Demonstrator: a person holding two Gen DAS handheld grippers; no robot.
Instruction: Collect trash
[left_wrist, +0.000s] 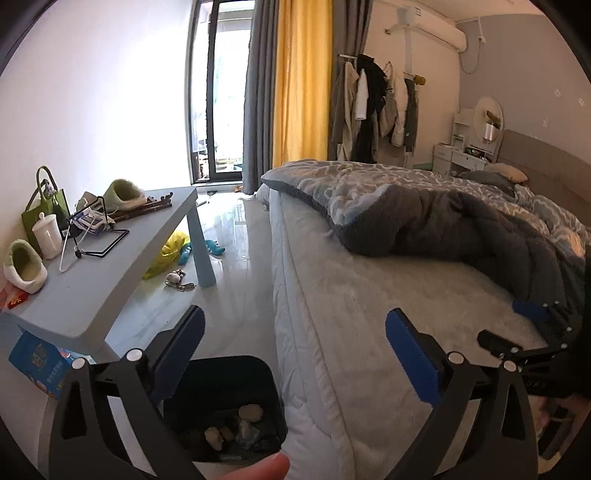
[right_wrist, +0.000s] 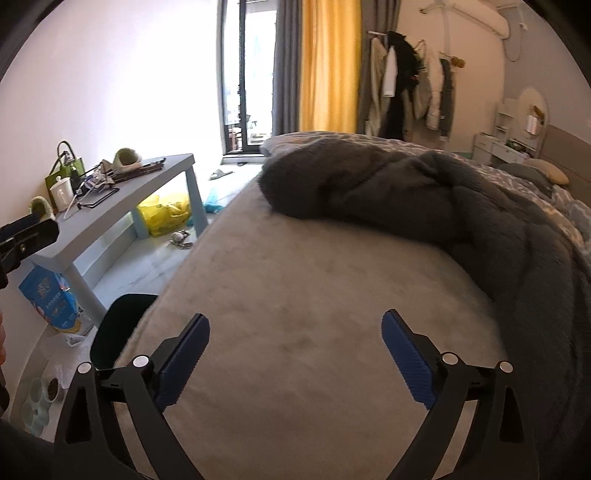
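A dark trash bin stands on the floor against the bed side, with crumpled tan paper wads and dark wrappers inside. My left gripper is open and empty, above the bin and the bed edge. My right gripper is open and empty, hovering over the bare mattress; it also shows at the right edge of the left wrist view. The bin's rim shows in the right wrist view. A yellow plastic bag lies under the table.
A light blue low table holds slippers, a white cup, a green bag and a wire stand. A blue box sits beneath it. A keychain lies on the floor. A grey quilt is heaped on the bed.
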